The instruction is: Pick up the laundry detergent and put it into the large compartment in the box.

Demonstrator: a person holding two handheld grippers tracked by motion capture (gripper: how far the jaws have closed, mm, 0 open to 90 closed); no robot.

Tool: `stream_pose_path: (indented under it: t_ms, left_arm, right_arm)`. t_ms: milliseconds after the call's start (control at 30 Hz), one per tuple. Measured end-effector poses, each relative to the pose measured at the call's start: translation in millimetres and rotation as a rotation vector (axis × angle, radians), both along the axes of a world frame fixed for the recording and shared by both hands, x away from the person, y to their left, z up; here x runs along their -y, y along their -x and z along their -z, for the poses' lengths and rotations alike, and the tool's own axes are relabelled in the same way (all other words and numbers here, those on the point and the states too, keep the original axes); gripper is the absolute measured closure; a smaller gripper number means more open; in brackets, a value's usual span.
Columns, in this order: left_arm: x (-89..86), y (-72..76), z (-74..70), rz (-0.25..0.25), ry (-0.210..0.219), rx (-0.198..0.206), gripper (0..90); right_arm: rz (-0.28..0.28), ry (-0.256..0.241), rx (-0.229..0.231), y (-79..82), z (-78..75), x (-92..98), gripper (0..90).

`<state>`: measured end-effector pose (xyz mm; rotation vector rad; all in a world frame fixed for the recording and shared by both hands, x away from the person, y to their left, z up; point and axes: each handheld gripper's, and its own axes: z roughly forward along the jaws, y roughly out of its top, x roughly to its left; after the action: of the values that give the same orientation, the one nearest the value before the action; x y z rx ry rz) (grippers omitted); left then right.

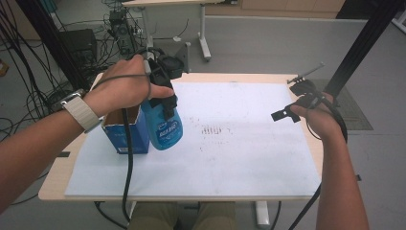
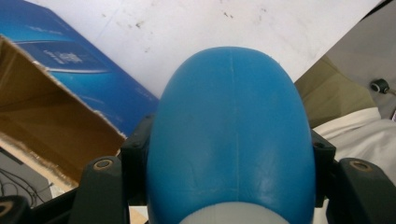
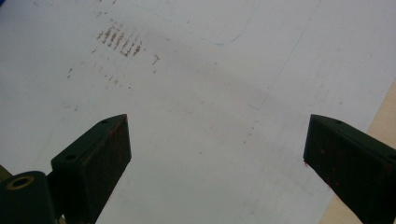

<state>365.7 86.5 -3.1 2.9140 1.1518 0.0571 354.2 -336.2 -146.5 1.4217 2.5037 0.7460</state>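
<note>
Blue plastic bottle point(image 1: 163, 127) clamped between left gripper point(image 1: 160, 96) jaws, hanging at the desk's left, just right of the open box point(image 1: 125, 130). Smooth, rounded — could slip or clip the cardboard rim. Right gripper point(image 1: 297, 108) jaws apart, holding nothing.

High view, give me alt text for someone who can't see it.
The left claw grips a blue plastic bottle beside an open blue cardboard box on a white mat. The right claw hovers open.
</note>
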Motion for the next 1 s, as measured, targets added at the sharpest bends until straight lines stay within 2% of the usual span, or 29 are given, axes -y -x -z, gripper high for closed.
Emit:
stream_pose_path:
  t_ms: [200,233,367,633,833,1000]
  left_arm:
    - [-6.9,-5.2,-12.3,-0.046,0.007,0.002,38.5]
    - [-9.2,-6.8,-15.0,-0.069,0.008,0.008,38.5]
    - [-10.8,-10.9,-19.0,-0.091,-0.004,0.01,38.5]
    - [-23.8,-18.3,-33.7,-0.153,0.02,0.006,38.5]
    - [-30.7,-20.8,-47.5,-0.203,0.015,0.022,38.5]
    - [-35.5,-25.8,-54.7,-0.235,0.01,0.012,38.5]
  right_arm:
    - [-0.008,-0.002,0.002,-1.8,0.0,-2.1,7.2]
    - [-0.008,-0.003,0.001,-2.2,-0.1,-2.4,7.2]
    - [-0.012,-0.008,0.006,-3.7,-0.5,-4.4,7.2]
    - [-0.025,-0.007,0.01,-8.5,-1.0,-7.7,7.2]
    - [-0.031,-0.01,0.011,-11.0,-1.4,-9.9,7.2]
    - [-0.035,-0.011,0.01,-12.8,-1.0,-11.3,7.2]
